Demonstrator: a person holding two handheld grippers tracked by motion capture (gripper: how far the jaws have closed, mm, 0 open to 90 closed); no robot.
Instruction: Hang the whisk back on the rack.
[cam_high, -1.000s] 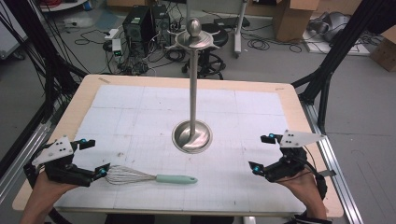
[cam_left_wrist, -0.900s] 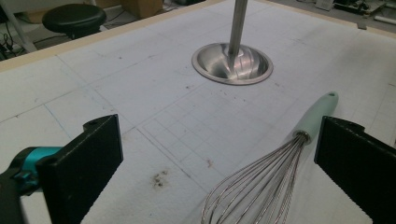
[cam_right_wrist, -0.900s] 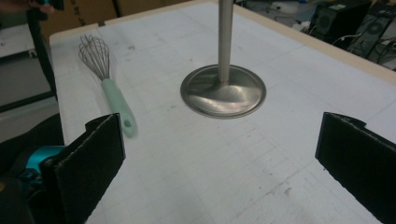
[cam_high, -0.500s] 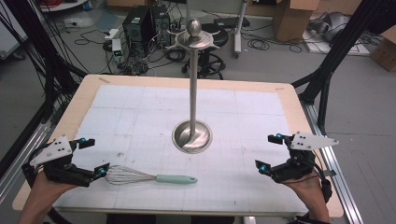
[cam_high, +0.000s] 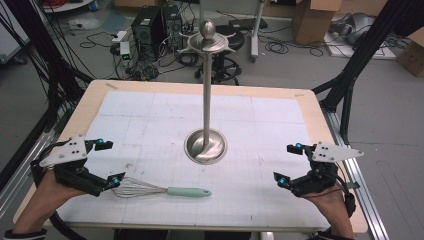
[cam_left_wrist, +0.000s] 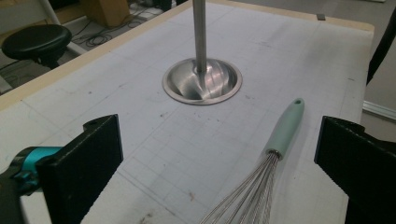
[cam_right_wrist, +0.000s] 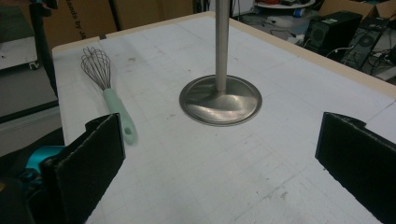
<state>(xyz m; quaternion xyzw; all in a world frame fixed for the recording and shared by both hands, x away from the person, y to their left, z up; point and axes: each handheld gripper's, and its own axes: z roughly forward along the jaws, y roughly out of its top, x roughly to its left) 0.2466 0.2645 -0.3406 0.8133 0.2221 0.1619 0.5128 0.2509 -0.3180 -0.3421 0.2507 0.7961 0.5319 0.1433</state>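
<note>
Lying flat on the white mat (cam_high: 150, 107), the whisk (cam_high: 160, 190) has its wire head just beside the left gripper (cam_high: 109, 162) and its mint handle pointing away toward the right gripper (cam_high: 291, 164). The left gripper's jaws stand wide apart with nothing between them, the wires near the lower jaw. Ahead of both grippers rises the steel stand (cam_high: 206, 145). The right gripper, well apart from the whisk, is likewise spread wide and holds nothing.

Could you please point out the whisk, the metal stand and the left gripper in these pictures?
whisk (cam_high: 187, 191): high view, on its mint-green handle.
metal stand (cam_high: 206, 107): high view, on its upright pole.
left gripper (cam_high: 109, 161): high view, midway between its two fingertips, jaws open.
</note>
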